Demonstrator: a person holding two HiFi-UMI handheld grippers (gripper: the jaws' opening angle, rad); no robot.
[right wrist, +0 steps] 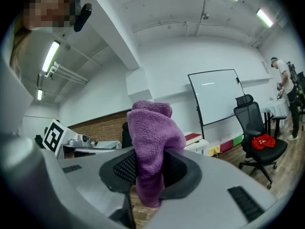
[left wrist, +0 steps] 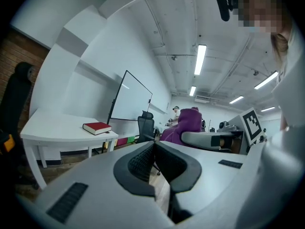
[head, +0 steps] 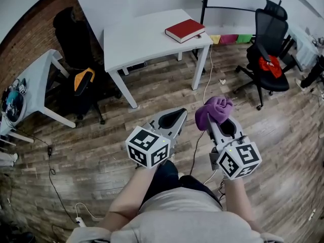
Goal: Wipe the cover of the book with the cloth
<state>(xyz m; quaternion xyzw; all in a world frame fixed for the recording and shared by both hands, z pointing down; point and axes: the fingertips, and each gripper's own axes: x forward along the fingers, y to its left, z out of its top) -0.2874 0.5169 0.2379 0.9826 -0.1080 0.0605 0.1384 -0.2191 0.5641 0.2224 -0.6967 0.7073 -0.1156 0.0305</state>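
A red book (head: 185,30) lies flat near the right corner of a white table (head: 147,39), far ahead of both grippers; it also shows as the book (left wrist: 96,127) in the left gripper view and, partly hidden, as the book (right wrist: 193,138) in the right gripper view. My right gripper (head: 216,120) is shut on a purple cloth (head: 214,110), which bunches above its jaws as the cloth (right wrist: 152,147). My left gripper (head: 178,116) is shut with nothing in it, its jaws (left wrist: 153,147) meeting. Both are held over the wooden floor in front of the person.
A black office chair (head: 268,44) with a red item on its seat stands at the right. Another black chair (head: 76,70) with an orange item sits left of the white table. A second white desk (head: 25,90) stands at the left. Cables run over the floor.
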